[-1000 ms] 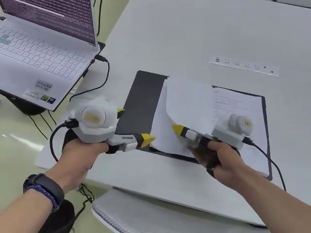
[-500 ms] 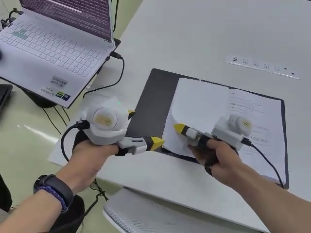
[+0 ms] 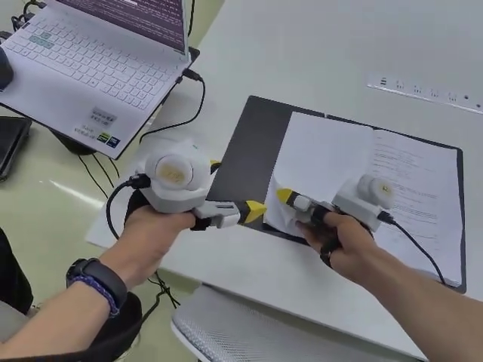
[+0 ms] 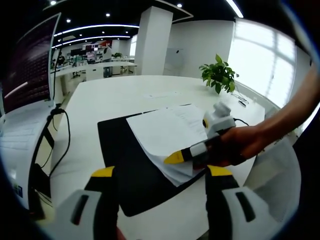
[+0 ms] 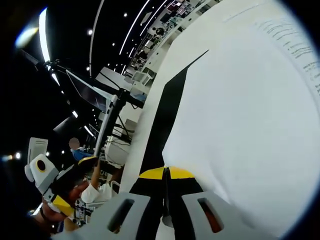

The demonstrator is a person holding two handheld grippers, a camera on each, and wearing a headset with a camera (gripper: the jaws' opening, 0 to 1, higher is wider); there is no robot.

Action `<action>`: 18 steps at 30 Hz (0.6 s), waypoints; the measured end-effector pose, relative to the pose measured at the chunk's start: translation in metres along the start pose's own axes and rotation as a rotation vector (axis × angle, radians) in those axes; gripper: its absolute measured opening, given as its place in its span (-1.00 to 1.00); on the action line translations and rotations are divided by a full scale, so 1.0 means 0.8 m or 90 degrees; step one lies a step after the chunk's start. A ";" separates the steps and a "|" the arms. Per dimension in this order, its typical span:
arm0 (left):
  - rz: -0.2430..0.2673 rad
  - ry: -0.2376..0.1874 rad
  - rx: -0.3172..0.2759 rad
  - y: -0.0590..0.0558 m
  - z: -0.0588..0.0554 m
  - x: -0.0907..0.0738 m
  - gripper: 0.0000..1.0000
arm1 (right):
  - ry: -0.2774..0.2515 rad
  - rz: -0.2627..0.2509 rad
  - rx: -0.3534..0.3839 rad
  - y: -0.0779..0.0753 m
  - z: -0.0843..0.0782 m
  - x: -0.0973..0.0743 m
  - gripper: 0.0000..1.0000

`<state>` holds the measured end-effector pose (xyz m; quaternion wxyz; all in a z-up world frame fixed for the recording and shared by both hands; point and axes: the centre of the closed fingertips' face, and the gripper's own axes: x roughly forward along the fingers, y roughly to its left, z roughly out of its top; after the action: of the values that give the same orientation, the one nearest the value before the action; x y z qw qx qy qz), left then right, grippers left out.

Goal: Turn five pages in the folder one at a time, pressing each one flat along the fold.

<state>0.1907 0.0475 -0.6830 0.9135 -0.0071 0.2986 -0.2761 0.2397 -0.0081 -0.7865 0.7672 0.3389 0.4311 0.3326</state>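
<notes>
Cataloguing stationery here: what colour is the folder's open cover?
Black. The folder cover shows best in the head view.

1. A broad white bench (image 3: 317, 60) fills much of the head view, with a socket strip (image 3: 430, 92) set flush in its top towards the far side.
2. An open laptop (image 3: 98, 53) stands at the left, and a black cable (image 3: 201, 102) loops away from its side.
3. A grey chair seat (image 3: 249, 335) sits below the bench's near edge, above a pale green, glossy floor (image 3: 30, 211).
4. The left gripper view shows an open-plan office: a white square column (image 4: 152, 40), a potted plant (image 4: 218, 75), bright windows (image 4: 265, 65), ceiling strip lights (image 4: 95, 26) and distant desks (image 4: 95, 70).
</notes>
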 end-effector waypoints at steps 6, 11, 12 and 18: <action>-0.008 0.013 -0.001 -0.002 -0.009 0.008 0.42 | -0.003 -0.013 0.011 -0.007 -0.004 0.003 -1.00; -0.012 0.019 -0.006 -0.005 -0.014 0.013 0.41 | 0.001 -0.002 0.010 -0.002 -0.005 0.006 -0.93; -0.012 0.019 -0.009 -0.006 -0.015 0.014 0.40 | 0.005 0.015 0.011 0.004 -0.007 0.006 -0.88; -0.029 0.039 -0.002 -0.018 -0.028 0.022 0.34 | 0.011 0.039 -0.007 0.012 -0.009 0.002 -0.68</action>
<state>0.1829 0.0297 -0.7088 0.8975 -0.0069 0.3264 -0.2963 0.2321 0.0003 -0.7826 0.7546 0.3450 0.4254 0.3614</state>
